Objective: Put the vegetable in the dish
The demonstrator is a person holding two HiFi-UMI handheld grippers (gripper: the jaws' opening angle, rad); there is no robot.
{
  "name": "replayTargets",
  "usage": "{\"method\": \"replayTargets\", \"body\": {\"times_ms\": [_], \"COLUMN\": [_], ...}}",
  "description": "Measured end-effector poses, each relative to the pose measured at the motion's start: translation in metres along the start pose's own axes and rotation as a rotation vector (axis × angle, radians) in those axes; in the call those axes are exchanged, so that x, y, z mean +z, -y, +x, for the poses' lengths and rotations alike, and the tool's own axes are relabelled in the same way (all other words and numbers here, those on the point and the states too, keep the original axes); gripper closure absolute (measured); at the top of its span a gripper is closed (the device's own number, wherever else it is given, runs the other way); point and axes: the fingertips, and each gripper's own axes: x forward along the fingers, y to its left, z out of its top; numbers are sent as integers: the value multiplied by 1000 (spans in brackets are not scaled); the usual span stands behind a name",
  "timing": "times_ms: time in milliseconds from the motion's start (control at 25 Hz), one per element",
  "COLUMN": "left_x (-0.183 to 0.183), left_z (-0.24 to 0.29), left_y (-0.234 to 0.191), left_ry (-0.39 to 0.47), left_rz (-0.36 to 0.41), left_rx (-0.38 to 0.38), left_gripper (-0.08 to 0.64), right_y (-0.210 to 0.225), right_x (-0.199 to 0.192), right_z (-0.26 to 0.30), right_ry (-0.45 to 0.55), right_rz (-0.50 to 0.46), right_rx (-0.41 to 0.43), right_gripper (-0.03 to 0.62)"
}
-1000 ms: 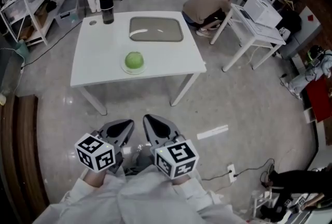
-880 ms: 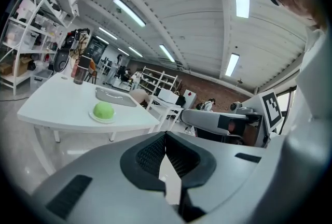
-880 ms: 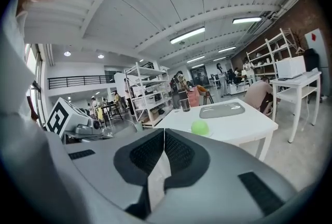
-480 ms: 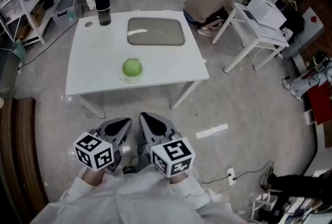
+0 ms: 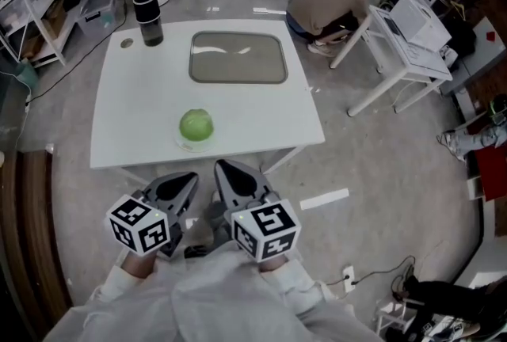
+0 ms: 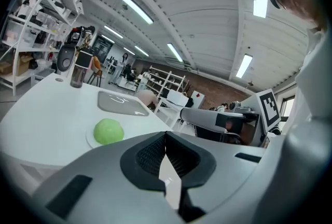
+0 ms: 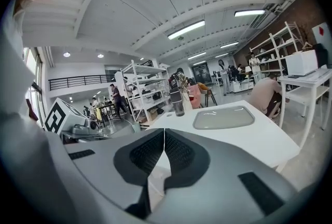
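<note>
Jaws of my left gripper (image 5: 178, 191) are pressed together with nothing between them, and the left gripper view shows the pads meeting along one line. My right gripper (image 5: 238, 184) is clenched just as tight and just as empty. The two sit side by side, close to each other, each with its marker cube toward me. Both point ahead at the table (image 5: 135, 111) and both are over the floor, short of its near edge.

Beyond the tips, just past that near edge, lies the vegetable (image 5: 196, 125), a round pale green ball. It rests on a small white plate (image 5: 192, 146). It is ahead of the gap between the two grippers, a little nearer the left one, and apart from both. In the left gripper view it shows low and left of the closed jaws.

Farther on, in the far half of the table, is the dish (image 5: 238, 58), a grey rectangle with rounded corners, holding nothing and well apart from the vegetable. A dark bottle (image 5: 147, 16) stands upright at the far left corner. Past the table, to the right, a person (image 5: 329, 6) crouches on the floor.
</note>
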Motion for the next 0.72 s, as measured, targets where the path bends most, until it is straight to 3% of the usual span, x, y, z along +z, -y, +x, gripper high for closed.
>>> {"method": "replayTargets", "body": {"times_ms": [440, 720], "left_x": [70, 76], "left_z": [85, 125], "left_y": [-75, -98], "left_ry": [39, 19], "left_rz": [-37, -70], "left_rx": [75, 98], "left_gripper": [552, 552], "right_y": [90, 117], "right_x": [43, 41], "right_z": [89, 126], "right_ry": [-42, -95], "right_rz": [-5, -5], "right_rx": [50, 117], "right_gripper": [577, 577]}}
